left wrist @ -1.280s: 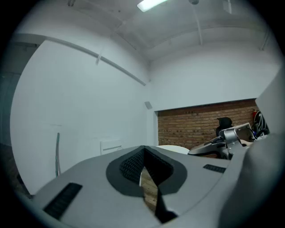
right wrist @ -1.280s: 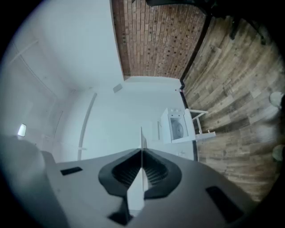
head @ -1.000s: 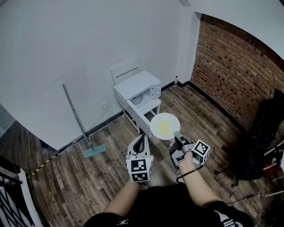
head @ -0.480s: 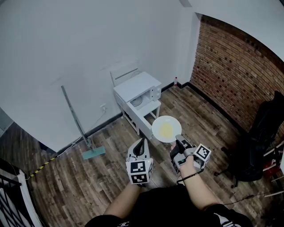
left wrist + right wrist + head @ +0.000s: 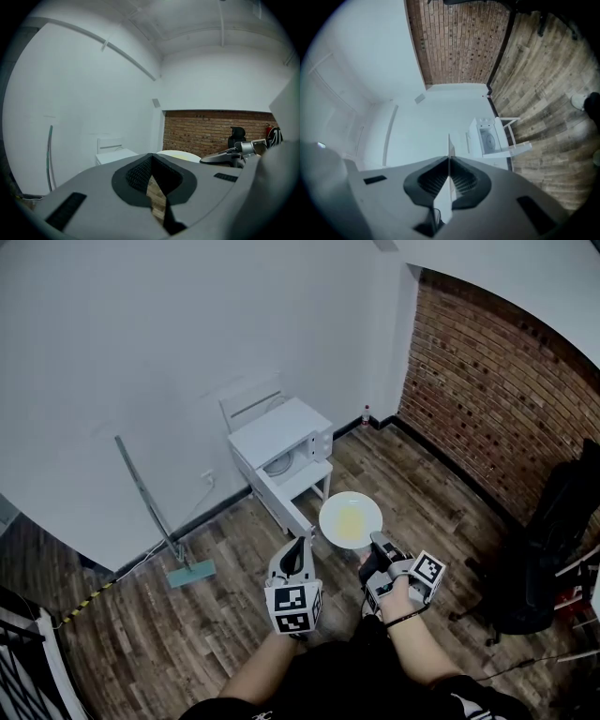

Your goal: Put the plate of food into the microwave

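Observation:
A white plate [image 5: 350,519] with a patch of yellow food is held level above the wood floor. My right gripper [image 5: 375,542] is shut on its near rim; in the right gripper view the plate [image 5: 451,146] shows edge-on as a thin line between the pads. My left gripper [image 5: 299,544] hangs to the plate's left, shut and empty, its tips meeting [image 5: 151,157]. The white microwave [image 5: 284,444] stands on a low white table against the wall ahead. Its door [image 5: 305,480] hangs open and the turntable [image 5: 491,138] shows inside.
A long-handled mop [image 5: 155,517] leans on the white wall left of the microwave. A brick wall [image 5: 487,399] runs along the right, with a black chair [image 5: 553,549] before it. A small bottle [image 5: 366,414] stands in the corner.
The plate and both grippers sit slightly lower in the head view, and the microwave has drifted a little left. The right gripper's hold on the plate is unchanged.

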Available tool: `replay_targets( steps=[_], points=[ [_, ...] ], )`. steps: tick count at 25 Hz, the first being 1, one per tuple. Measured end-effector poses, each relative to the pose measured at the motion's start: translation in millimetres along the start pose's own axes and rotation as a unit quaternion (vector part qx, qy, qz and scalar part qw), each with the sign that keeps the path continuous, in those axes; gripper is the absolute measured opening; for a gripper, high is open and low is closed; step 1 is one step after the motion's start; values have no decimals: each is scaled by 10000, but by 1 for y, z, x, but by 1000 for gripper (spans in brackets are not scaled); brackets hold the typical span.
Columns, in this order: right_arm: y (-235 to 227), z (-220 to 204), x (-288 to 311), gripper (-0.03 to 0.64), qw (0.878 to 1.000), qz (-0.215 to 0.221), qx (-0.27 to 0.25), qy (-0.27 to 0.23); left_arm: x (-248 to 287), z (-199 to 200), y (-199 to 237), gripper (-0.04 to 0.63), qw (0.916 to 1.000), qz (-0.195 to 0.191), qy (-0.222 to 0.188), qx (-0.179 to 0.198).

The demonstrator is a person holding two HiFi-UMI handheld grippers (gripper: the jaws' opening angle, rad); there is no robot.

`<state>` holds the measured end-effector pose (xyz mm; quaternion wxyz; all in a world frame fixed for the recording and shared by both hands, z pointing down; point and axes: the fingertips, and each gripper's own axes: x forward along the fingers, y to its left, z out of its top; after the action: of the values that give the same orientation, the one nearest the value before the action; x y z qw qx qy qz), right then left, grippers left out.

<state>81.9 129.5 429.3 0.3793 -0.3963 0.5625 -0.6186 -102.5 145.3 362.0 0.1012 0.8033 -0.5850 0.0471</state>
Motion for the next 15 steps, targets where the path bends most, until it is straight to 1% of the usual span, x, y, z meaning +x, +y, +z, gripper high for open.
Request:
replay_targets(
  steps=[3,8,12,15],
  points=[
    [3,33,22,25,10000,63,62,30,34,10,-9,-3,9999,42,-121,12],
    [14,96,61,23,9997,120,-3,200,99,33,-34,-3,9997,159,-204,-5],
    [21,143,90,25,9990,116,0,420,150,41,-58,-3,9995,286,-121,-58],
    [21,175,109,25,9983,92,46,573,183,42,-74,-3,9989,392,-67,-246]
  ],
)
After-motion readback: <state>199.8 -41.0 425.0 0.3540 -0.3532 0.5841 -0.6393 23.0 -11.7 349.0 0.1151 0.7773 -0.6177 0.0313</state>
